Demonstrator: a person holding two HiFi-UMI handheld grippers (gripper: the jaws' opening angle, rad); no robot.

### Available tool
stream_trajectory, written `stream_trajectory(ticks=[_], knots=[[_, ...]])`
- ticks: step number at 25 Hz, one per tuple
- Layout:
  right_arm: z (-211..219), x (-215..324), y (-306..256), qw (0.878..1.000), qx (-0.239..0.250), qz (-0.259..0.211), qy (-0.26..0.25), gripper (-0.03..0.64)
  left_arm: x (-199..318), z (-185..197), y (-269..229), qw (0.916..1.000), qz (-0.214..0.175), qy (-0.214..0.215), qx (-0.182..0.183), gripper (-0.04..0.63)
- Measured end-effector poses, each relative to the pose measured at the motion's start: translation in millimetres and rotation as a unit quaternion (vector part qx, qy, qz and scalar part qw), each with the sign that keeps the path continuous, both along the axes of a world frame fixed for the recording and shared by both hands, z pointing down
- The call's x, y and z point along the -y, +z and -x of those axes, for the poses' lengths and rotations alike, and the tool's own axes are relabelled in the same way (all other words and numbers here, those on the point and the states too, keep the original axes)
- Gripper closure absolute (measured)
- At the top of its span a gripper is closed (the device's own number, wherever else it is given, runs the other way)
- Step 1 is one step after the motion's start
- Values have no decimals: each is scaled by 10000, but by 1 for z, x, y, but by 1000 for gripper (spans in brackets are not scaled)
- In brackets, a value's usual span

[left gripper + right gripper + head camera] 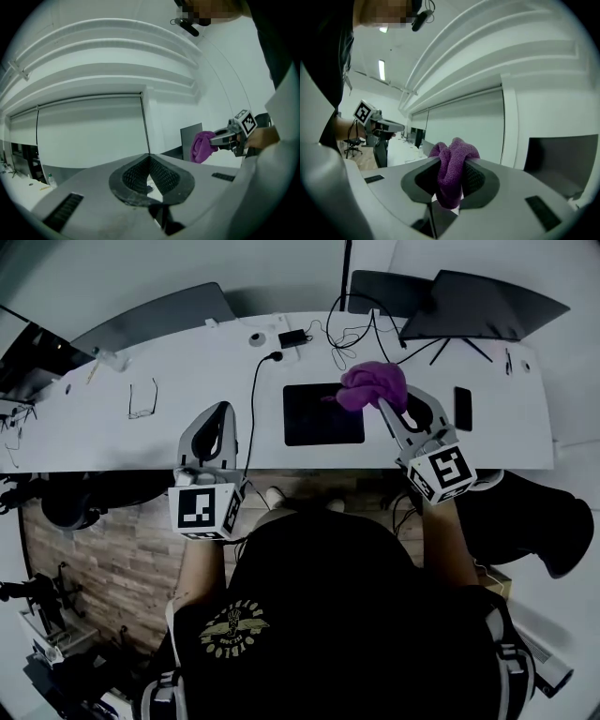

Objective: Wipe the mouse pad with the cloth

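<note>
A black mouse pad [322, 414] lies flat on the white desk [112, 432], right of centre. A bunched purple cloth [374, 384] hangs above the pad's right far corner, pinched in my right gripper [384, 401]. In the right gripper view the cloth [451, 172] fills the gap between the jaws and spills over the top. My left gripper [217, 418] hovers over the desk left of the pad, tilted upward; in the left gripper view its jaws [149, 165] meet at the tips with nothing between them. The cloth [202, 146] also shows there at the right.
A black cable [253, 399] runs down the desk between my left gripper and the pad. Glasses [142, 399] lie at the left. A phone [462, 408] lies right of the pad, a tilted monitor [478, 307] stands behind it, and a charger with tangled cables [339, 336] sits at the back.
</note>
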State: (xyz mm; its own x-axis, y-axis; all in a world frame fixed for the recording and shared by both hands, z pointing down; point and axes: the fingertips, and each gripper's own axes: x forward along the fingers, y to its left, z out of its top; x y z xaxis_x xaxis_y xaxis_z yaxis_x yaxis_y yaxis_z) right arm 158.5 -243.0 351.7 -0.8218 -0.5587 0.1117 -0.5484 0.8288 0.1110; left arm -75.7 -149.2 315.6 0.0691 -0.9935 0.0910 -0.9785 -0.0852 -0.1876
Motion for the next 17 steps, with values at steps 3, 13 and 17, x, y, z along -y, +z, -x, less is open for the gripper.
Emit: stream_trajectory(ticks=[3, 13, 17], knots=[[-3, 0, -22, 9997, 172, -167, 42, 529, -8, 2, -4, 9999, 25, -38, 121, 594], [-6, -10, -31, 9989, 246, -266, 283, 529, -19, 11, -12, 9998, 53, 59, 196, 594], [-1, -17, -28, 9984, 313, -312, 364, 528, -23, 15, -7, 9997, 31, 193, 116, 594]])
